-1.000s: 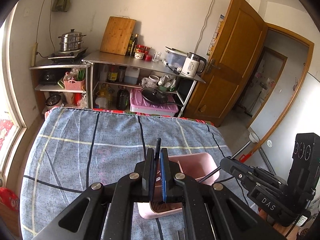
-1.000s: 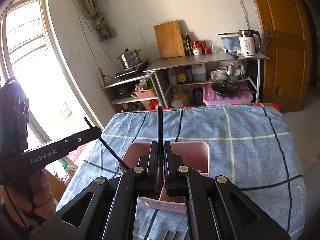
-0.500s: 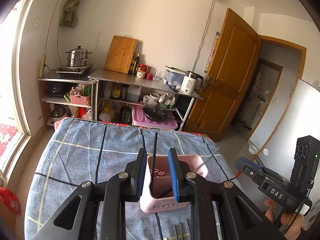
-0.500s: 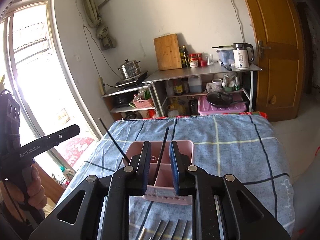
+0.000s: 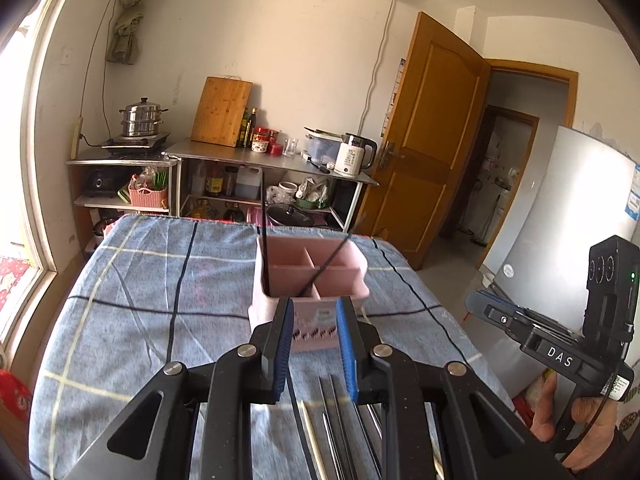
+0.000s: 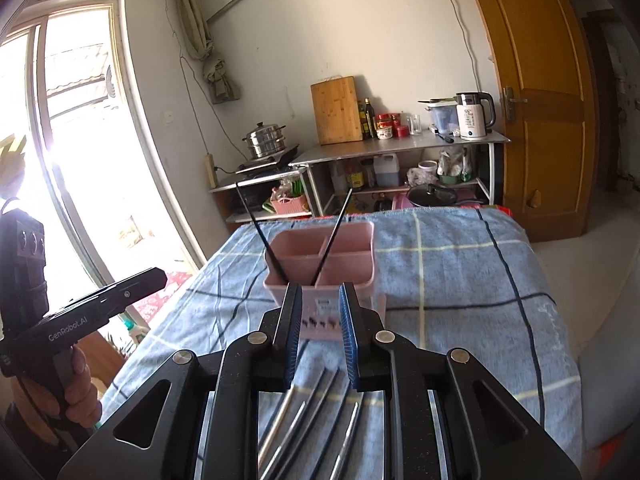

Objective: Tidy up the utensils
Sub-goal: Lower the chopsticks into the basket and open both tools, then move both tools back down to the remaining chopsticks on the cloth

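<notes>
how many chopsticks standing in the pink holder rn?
2. One chopstick leans left in the pink holder's near-left compartment; the other chopstick leans right from the near-right one. None seem hidden.

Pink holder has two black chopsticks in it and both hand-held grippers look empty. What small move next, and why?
Probably lower the right hand-held gripper onto one of the metal utensils lying on the cloth just below it. Its jaws stand open with nothing between them, and the pink holder still has free compartments.

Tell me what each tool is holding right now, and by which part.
Nothing. The left tool and right tool are both open and empty; the two black chopsticks stand loose in the pink utensil caddy.
</notes>
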Tool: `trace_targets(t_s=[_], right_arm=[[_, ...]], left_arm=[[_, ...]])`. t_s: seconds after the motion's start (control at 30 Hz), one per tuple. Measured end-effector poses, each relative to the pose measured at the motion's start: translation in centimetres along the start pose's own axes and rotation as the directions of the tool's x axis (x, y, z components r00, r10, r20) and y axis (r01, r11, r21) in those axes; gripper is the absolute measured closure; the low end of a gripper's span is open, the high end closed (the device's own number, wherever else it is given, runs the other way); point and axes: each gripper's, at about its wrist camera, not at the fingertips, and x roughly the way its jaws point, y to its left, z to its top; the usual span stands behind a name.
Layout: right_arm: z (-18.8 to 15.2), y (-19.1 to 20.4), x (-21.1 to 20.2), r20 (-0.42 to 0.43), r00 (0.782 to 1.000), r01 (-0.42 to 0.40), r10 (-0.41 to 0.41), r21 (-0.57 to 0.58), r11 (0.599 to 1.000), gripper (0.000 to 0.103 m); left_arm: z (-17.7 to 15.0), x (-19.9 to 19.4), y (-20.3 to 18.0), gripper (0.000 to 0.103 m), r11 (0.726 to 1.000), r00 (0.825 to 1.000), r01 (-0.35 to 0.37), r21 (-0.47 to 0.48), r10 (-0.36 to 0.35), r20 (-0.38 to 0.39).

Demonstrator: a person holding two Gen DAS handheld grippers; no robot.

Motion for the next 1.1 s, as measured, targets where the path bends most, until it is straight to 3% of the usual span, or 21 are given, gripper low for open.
trace_targets(t_s=[0.47, 0.8, 1.1], right_arm=[[-7.2, -0.9, -1.6, -0.094, 0.995, 0.026, -0.025, 0.011, 1.000, 0.083], [-8.3, -1.7, 0.3, -0.145, 0.989, 0.047, -0.043, 0.027, 0.999, 0.083], [-9.3, -2.7, 3.7, -0.216, 0.974, 0.071, -0.061, 0.037, 0.997, 0.083]], left_arm=[[-7.3, 0.0, -1.4, 0.082, 1.000, 0.994, 0.026, 0.005, -0.025, -0.111], [-8.7, 2.3, -1.5, 0.082, 1.000, 0.986, 0.029, 0.007, -0.027, -0.164], [-9.4, 6.7, -0.9, 0.082, 1.000, 0.969, 0.026, 0.001, -0.025, -0.246]])
